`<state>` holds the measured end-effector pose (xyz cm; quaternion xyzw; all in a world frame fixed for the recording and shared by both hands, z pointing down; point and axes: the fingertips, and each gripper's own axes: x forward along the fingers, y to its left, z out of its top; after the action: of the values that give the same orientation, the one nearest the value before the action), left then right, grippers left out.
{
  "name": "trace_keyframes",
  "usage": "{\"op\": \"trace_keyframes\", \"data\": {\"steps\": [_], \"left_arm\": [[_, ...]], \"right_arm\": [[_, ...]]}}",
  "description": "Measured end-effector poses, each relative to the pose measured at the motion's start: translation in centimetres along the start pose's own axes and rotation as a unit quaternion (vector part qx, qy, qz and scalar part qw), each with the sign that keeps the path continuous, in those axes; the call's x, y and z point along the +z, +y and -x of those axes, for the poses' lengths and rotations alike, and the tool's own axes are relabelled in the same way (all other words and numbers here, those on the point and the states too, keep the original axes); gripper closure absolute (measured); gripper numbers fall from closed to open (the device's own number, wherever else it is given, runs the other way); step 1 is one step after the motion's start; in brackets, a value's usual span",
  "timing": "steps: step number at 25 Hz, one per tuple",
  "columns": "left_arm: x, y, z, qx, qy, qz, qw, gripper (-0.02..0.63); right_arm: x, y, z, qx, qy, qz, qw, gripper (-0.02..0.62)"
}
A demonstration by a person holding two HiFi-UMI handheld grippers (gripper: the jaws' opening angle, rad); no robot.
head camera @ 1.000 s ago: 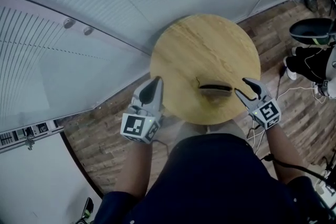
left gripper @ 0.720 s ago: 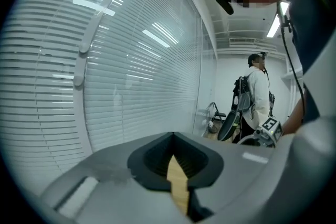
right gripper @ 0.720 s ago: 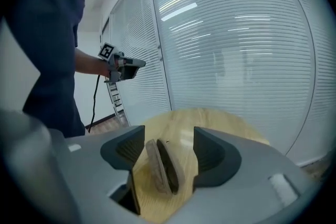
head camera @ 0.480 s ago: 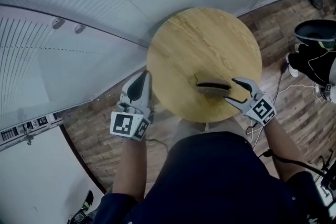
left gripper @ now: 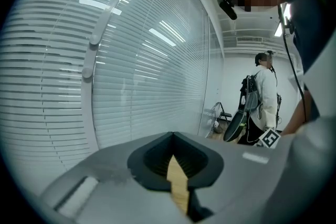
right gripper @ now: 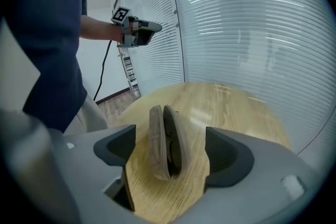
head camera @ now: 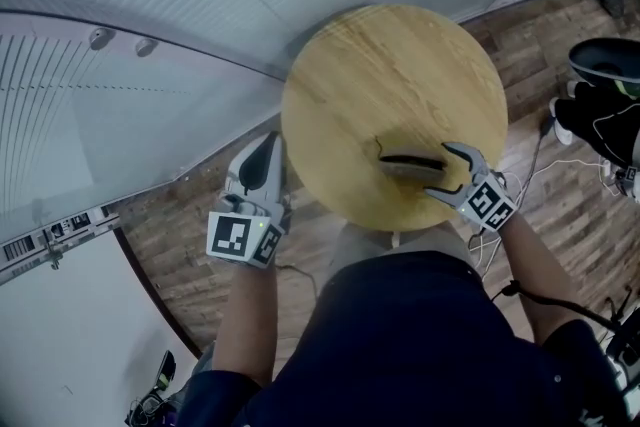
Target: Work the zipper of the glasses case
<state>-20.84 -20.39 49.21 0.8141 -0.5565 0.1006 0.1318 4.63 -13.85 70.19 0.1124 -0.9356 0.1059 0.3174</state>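
Note:
A brown glasses case (head camera: 410, 162) lies on the round wooden table (head camera: 390, 75), close to its near edge. In the right gripper view the case (right gripper: 164, 139) stands end-on, its zipper seam parted to a dark slit. My right gripper (head camera: 442, 171) is at the case's right end and its jaws are opening. The case's end sits between the jaws (right gripper: 170, 148), and neither pad touches it. My left gripper (head camera: 264, 160) hangs shut beyond the table's left edge, holding nothing. In its own view the left gripper (left gripper: 176, 165) points at the blinds.
A curved glass wall with blinds (head camera: 200, 25) runs behind the table. Wood floor (head camera: 180, 245) surrounds it. Dark bags (head camera: 605, 65) and cables (head camera: 545, 170) lie on the floor at right. Another person (left gripper: 262, 97) stands far off in the left gripper view.
My right gripper has moved left to the case's right end and its jaws have spread wider. The left gripper has drifted a little left, away from the table edge.

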Motion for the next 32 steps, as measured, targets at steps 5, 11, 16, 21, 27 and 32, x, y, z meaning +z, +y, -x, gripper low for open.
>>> {"op": "trace_keyframes", "data": {"steps": [5,11,16,21,27,32], "left_arm": [[-0.5,0.1,0.2,-0.001,0.019,-0.007,0.9998,0.603],[-1.2,0.4,0.9,0.004,0.027,-0.007,0.9996,0.603],[-2.9,0.8,2.2,0.023,0.048,0.003,0.9986,0.603],[-2.8,1.2,2.5,0.025,0.041,0.005,0.9988,0.603],[-3.2,2.0,3.9,0.043,0.038,0.017,0.9982,0.603],[-4.1,1.7,4.8,0.050,0.042,0.016,0.9978,0.603]], "right_arm": [[-2.0,-0.6,-1.8,0.012,0.022,-0.001,1.000,0.184],[-3.8,0.0,-4.6,0.036,0.045,0.033,0.998,0.184],[-4.4,-0.1,-6.3,0.043,0.071,0.061,0.995,0.184],[-5.0,0.2,-7.4,0.066,0.102,0.078,0.990,0.199],[-4.8,-0.1,-7.7,0.071,0.115,0.063,0.989,0.262],[-4.8,0.0,-7.8,0.076,0.122,0.058,0.988,0.273]]}}
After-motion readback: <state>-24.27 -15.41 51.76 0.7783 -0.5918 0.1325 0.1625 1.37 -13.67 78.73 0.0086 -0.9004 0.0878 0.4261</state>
